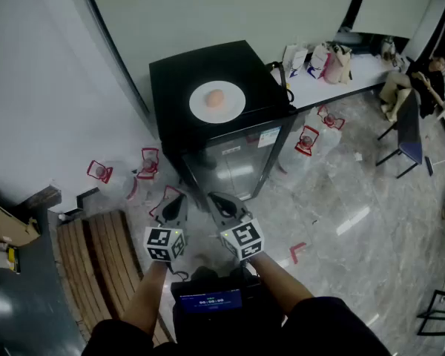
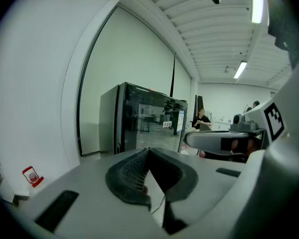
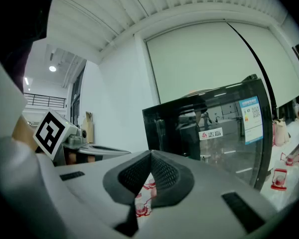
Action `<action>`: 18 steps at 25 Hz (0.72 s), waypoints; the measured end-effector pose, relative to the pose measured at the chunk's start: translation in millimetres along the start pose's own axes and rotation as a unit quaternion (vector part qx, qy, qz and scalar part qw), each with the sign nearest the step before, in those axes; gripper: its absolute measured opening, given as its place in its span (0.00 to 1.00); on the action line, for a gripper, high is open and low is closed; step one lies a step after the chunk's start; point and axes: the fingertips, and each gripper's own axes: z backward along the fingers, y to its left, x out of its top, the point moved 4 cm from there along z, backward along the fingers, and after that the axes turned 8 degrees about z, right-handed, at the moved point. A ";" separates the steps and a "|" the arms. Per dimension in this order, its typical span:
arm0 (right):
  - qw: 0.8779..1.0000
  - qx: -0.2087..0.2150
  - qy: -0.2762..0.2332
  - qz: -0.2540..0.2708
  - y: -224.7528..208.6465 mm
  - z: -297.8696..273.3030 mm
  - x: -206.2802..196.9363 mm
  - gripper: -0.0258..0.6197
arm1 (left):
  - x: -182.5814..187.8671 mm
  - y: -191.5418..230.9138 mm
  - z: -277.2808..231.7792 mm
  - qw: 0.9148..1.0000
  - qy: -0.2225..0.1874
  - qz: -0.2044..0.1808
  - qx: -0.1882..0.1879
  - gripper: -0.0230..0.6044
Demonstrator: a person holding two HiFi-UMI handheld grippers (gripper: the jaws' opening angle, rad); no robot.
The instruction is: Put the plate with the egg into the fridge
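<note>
First, from the head view, the plate lies on the flat black top of the fridge, and the egg sits about in the middle of the plate. The glass door of the fridge is closed. Both grippers hang low in front of the door, well apart from the plate: the left gripper and the right gripper are side by side, near to each other, above the pale stone floor. Next, in the left gripper view, the left gripper has its two jaws pressed together at the tips, with nothing between them; the fridge stands ahead, and the right gripper shows at the side. Finally, in the right gripper view, the right gripper also has its jaws pressed together and empty, and the fridge stands beyond them.
</note>
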 end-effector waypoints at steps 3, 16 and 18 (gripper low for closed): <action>1.000 -0.007 -0.007 -0.002 12.9 -13.8 -3.3 0.05 | -1.8 11.4 1.1 1.000 0.002 -0.007 -0.012 0.05; 0.994 -0.106 0.008 -0.040 52.9 -63.5 -22.4 0.05 | -27.7 86.1 -28.6 0.988 0.077 -0.063 -0.122 0.05; 0.991 -0.128 0.016 -0.037 56.9 -62.0 -28.6 0.05 | -35.7 91.7 -45.1 0.983 0.094 -0.069 -0.139 0.06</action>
